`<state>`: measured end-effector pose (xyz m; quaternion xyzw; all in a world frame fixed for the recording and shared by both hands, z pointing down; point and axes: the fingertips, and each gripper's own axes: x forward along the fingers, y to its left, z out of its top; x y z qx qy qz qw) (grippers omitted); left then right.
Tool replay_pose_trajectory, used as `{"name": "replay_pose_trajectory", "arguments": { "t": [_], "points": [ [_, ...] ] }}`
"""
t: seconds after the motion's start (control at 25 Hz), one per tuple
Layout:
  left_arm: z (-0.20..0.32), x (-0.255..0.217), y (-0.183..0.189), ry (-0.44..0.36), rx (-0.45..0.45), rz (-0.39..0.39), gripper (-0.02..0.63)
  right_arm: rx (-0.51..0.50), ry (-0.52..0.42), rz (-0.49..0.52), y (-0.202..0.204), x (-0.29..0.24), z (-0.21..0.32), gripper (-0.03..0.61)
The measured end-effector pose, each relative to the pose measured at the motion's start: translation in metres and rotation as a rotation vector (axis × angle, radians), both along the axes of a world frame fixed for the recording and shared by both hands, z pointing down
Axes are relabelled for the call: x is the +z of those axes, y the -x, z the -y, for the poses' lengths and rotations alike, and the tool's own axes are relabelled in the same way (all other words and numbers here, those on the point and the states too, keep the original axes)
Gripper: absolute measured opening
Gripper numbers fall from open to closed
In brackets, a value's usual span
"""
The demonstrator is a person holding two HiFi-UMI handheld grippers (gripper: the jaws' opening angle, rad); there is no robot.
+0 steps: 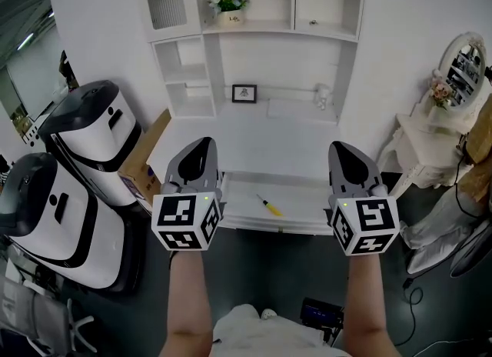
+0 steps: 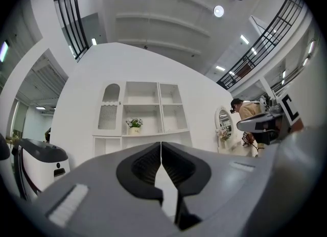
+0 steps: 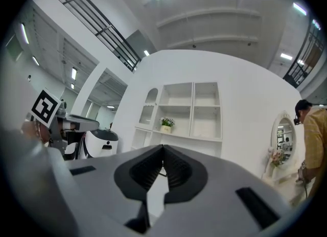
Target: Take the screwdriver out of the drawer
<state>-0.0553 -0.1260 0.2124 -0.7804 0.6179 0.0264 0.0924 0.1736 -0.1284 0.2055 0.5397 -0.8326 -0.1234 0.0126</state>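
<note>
In the head view a yellow-handled screwdriver [image 1: 270, 207] lies in the open white drawer [image 1: 307, 203] of a white desk with shelves [image 1: 254, 128]. My left gripper [image 1: 204, 143] hovers just left of the drawer, and my right gripper [image 1: 340, 148] is over its right end; the screwdriver is between them, nearer me. Both are shut with nothing between the jaws. In the left gripper view the left gripper [image 2: 161, 144] has its pads meeting, and in the right gripper view the right gripper [image 3: 163, 147] likewise. Both point at the shelf unit. The screwdriver is hidden in both gripper views.
Two white machines with black tops [image 1: 92, 128] [image 1: 54, 217] and a cardboard box [image 1: 143, 165] stand left of the desk. A small white dressing table with an oval mirror [image 1: 430, 128] stands at the right. A picture frame [image 1: 244, 93] and a flower pot [image 1: 229, 3] are on the desk unit.
</note>
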Motion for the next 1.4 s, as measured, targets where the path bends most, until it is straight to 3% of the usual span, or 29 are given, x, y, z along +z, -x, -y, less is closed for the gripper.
{"name": "replay_pose_trajectory", "arguments": {
  "t": [0.32,0.36,0.4,0.48,0.6,1.12,1.4],
  "points": [
    [0.035,0.003,0.006,0.009,0.023,0.005,0.008,-0.061,-0.008,0.033,0.021,-0.001,0.035,0.013],
    [0.041,0.004,0.008,0.007,0.026,0.002,0.008,-0.073,-0.001,0.033,0.025,0.0,0.04,0.057],
    [0.047,0.004,0.009,0.005,0.028,0.0,0.009,-0.084,0.007,0.033,0.028,0.002,0.045,0.146],
    [0.06,0.006,0.011,0.006,0.033,-0.002,0.009,-0.095,0.02,0.032,0.033,0.004,0.058,0.222],
    [0.08,0.006,0.017,0.01,0.039,-0.006,0.008,-0.087,0.029,0.026,0.039,0.004,0.078,0.263],
    [0.171,0.028,0.073,0.057,0.043,-0.043,0.009,-0.073,0.111,-0.012,0.09,0.029,0.17,0.264],
    [0.212,0.064,0.096,0.135,0.069,-0.057,0.009,-0.054,0.22,-0.033,0.115,0.075,0.207,0.264]
  ]
}}
